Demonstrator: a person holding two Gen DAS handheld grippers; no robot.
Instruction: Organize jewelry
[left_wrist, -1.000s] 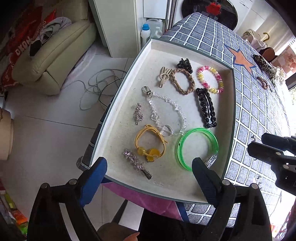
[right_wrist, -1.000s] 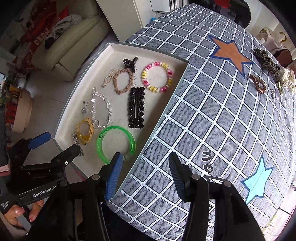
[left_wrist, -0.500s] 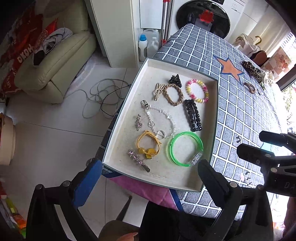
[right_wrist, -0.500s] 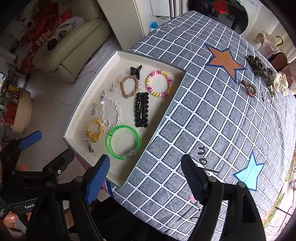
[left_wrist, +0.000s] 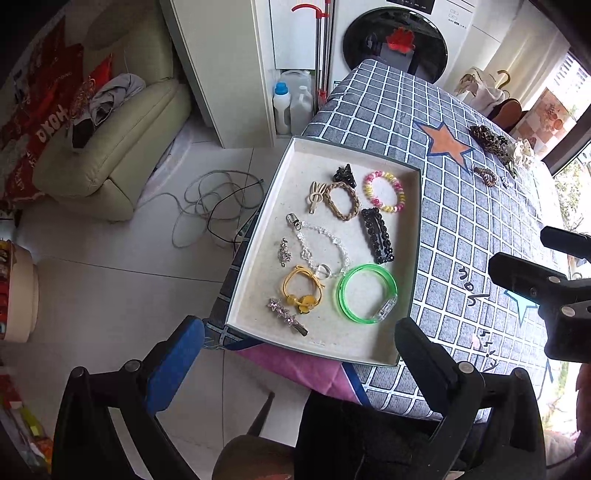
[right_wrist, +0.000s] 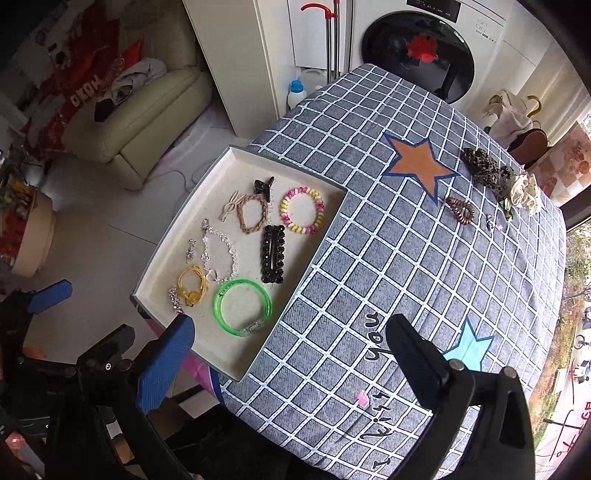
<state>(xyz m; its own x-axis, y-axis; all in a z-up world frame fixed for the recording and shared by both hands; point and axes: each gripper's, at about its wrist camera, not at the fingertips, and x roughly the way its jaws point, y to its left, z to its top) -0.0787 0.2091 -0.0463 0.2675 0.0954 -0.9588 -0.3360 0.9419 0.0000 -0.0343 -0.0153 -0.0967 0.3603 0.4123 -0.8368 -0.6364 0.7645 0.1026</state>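
A shallow cream tray (left_wrist: 258, 291) (right_wrist: 173, 254) lies at the table's left edge. It holds a green bangle (left_wrist: 367, 293) (right_wrist: 243, 308), a black clip (left_wrist: 376, 240) (right_wrist: 273, 253), a pink-yellow bead bracelet (left_wrist: 384, 192) (right_wrist: 302, 216), a braided tan tie (left_wrist: 343, 201), a crystal chain (left_wrist: 321, 243) and a yellow tie (left_wrist: 303, 290). My left gripper (left_wrist: 299, 360) is open and empty, well above the tray's near edge. My right gripper (right_wrist: 291, 354) is open and empty, above the table beside the tray.
On the checked tablecloth (right_wrist: 388, 266) at the far right lie a leopard scrunchie (right_wrist: 487, 170), a cream scrunchie (right_wrist: 526, 188) and a brown coil tie (right_wrist: 460, 210). A sofa (left_wrist: 110, 140), floor cables (left_wrist: 214, 203) and a washing machine (right_wrist: 417, 51) stand beyond.
Both grippers have risen and pulled back from the tray, so tray and table look smaller. Both stay open and empty. The jewelry has not moved.
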